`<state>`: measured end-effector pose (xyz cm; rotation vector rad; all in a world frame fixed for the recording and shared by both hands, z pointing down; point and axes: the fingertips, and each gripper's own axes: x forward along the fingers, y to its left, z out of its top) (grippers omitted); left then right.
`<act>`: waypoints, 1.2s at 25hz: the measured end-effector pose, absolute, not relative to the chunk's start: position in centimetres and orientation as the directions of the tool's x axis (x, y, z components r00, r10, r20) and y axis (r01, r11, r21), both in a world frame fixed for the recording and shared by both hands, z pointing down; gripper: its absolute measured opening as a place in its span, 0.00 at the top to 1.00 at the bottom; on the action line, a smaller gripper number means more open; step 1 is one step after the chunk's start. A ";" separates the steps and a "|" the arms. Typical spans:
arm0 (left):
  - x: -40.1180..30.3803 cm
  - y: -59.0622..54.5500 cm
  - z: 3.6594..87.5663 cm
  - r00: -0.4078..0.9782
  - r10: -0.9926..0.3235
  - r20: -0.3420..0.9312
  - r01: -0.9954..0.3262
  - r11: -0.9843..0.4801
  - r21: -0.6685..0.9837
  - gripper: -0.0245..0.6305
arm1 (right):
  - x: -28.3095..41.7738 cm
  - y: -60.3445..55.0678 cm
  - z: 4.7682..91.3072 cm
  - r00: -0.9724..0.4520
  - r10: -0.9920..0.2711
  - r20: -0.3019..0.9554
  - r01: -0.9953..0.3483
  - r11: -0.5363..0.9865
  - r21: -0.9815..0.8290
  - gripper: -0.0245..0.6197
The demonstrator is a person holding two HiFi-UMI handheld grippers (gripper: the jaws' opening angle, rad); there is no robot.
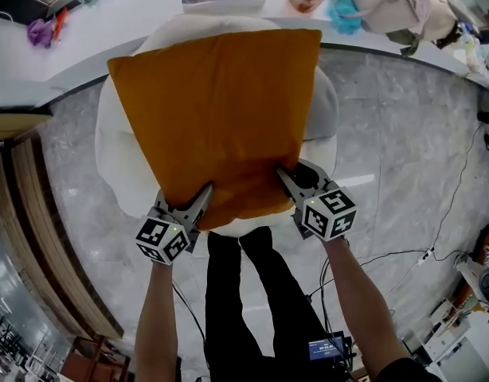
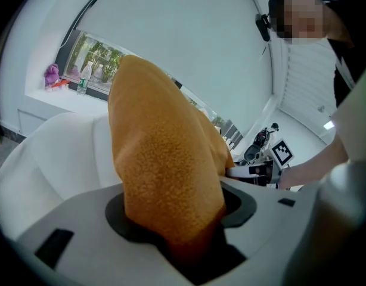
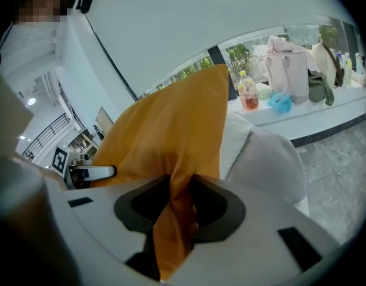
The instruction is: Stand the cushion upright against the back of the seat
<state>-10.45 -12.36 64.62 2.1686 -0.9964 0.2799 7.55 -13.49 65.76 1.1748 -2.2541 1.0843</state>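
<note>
Hovering over the white seat [image 1: 109, 161] with the big orange cushion [image 1: 221, 110], gripped along its near edge, broad face up, not yet stood against the back. Left to do, by the look of it: lowering in, tilting upright, leaning back. Reaching forward and down with both forearms. Clamping a thick corner in the left gripper [image 1: 200, 200], pinching a thin fold in the right gripper [image 1: 289, 181].
</note>
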 end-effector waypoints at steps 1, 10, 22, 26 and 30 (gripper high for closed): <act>-10.4 -12.9 65.3 0.675 -0.578 0.460 -0.732 -0.443 0.517 0.57 | 7.6 -14.1 66.4 -0.578 -0.530 0.620 -0.816 0.355 -0.457 0.76; -10.3 -16.8 70.0 0.667 -0.605 0.434 -0.742 -0.491 0.456 0.58 | 7.7 -17.8 71.3 -0.561 -0.593 0.577 -0.826 0.353 -0.441 0.75; -12.5 -20.7 75.7 0.665 -0.592 0.456 -0.746 -0.505 0.434 0.58 | 5.4 -21.0 75.9 -0.551 -0.615 0.564 -0.831 0.339 -0.441 0.75; -13.5 -22.1 75.8 0.665 -0.583 0.467 -0.746 -0.541 0.387 0.58 | 4.3 -21.6 76.5 -0.560 -0.603 0.568 -0.825 0.345 -0.448 0.75; -14.2 -23.5 76.9 0.653 -0.582 0.485 -0.753 -0.563 0.339 0.59 | 3.3 -22.4 77.2 -0.559 -0.602 0.570 -0.826 0.350 -0.441 0.75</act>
